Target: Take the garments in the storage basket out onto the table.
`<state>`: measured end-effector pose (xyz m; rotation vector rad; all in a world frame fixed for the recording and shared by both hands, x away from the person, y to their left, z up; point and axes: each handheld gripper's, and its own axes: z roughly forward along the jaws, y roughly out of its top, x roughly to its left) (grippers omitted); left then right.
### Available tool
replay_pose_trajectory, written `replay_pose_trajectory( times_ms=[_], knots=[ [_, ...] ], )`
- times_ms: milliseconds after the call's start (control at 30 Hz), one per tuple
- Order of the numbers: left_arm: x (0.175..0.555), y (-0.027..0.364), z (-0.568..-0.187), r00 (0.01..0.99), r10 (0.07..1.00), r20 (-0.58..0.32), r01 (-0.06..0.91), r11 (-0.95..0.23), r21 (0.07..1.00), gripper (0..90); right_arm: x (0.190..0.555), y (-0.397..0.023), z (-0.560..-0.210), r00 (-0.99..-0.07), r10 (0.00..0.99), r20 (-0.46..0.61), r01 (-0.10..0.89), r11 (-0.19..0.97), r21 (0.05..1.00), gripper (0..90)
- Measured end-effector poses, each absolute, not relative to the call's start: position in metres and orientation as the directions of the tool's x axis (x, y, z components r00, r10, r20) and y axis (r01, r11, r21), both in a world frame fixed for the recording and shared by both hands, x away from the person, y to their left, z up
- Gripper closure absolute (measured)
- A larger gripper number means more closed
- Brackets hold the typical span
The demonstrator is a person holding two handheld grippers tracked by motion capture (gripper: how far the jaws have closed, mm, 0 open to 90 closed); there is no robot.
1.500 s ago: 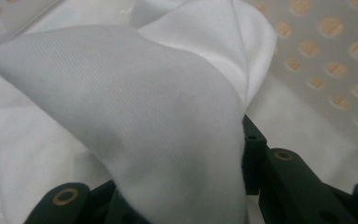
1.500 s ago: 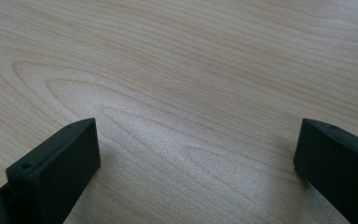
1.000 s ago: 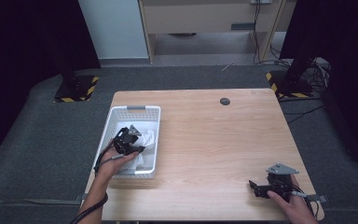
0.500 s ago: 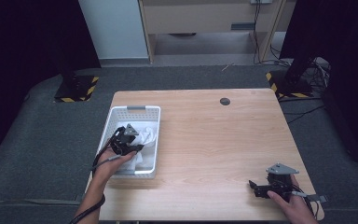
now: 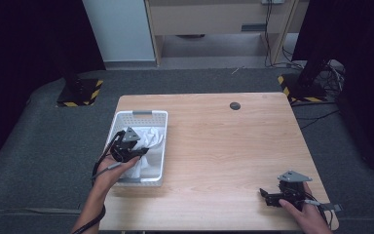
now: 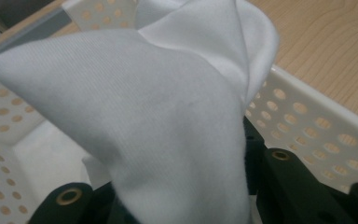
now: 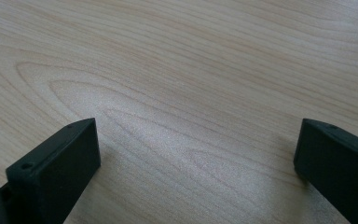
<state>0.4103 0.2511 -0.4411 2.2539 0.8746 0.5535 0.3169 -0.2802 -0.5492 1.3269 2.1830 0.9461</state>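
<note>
1. Left gripper [image 5: 135, 152], held in your left hand, sits inside the white perforated basket [image 5: 148, 115] at the table's left side; its jaws are closed on a fold of the white cloth [image 6: 168, 121], which rises between them in the left gripper view.
2. Right gripper [image 5: 269, 196] rests low over the bare wooden table [image 5: 224, 146] near the front right corner; in the right gripper view [image 7: 196, 154] its jaws stand wide apart with nothing between them.
3. White cloth [image 5: 151, 139]: bunched in the basket, its pinched part raised toward the gripper, the rest lying crumpled against the basket's floor and walls.
4. Step in hand, as judged: drawing the cloth up and out of the basket. The grip is made; the lift looks barely begun, since most of the fabric lies below the rim.
5. Next move, as judged: raise your left gripper until the trailing cloth clears the basket's wall [image 6: 307, 140], then carry it across to the open wood in the middle of the table.
6. Caution: the light basket may ride up or slide if fabric drags on its rim, so lift straight and slowly.
7. Your right gripper is free to take a second corner once the cloth hangs clear.
</note>
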Motion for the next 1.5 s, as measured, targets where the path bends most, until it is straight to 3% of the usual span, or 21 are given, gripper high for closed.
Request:
replay_pose_trajectory(
  times_ms=[433, 1500],
  knots=[
    [0.399, 0.248, -0.402, 0.681, 0.709, 0.185, 0.373, -0.553, 0.745, 69.8, 0.317, -0.280, -0.549, -0.461, 0.887, -0.002, 0.606, 0.316, 0.730, 0.5],
    [0.381, 0.240, -0.368, 0.689, 0.687, 0.232, 0.304, -0.564, 0.768, 69.8, 0.318, -0.279, -0.549, -0.461, 0.887, 0.000, 0.607, 0.315, 0.730, 0.5]
  ],
)
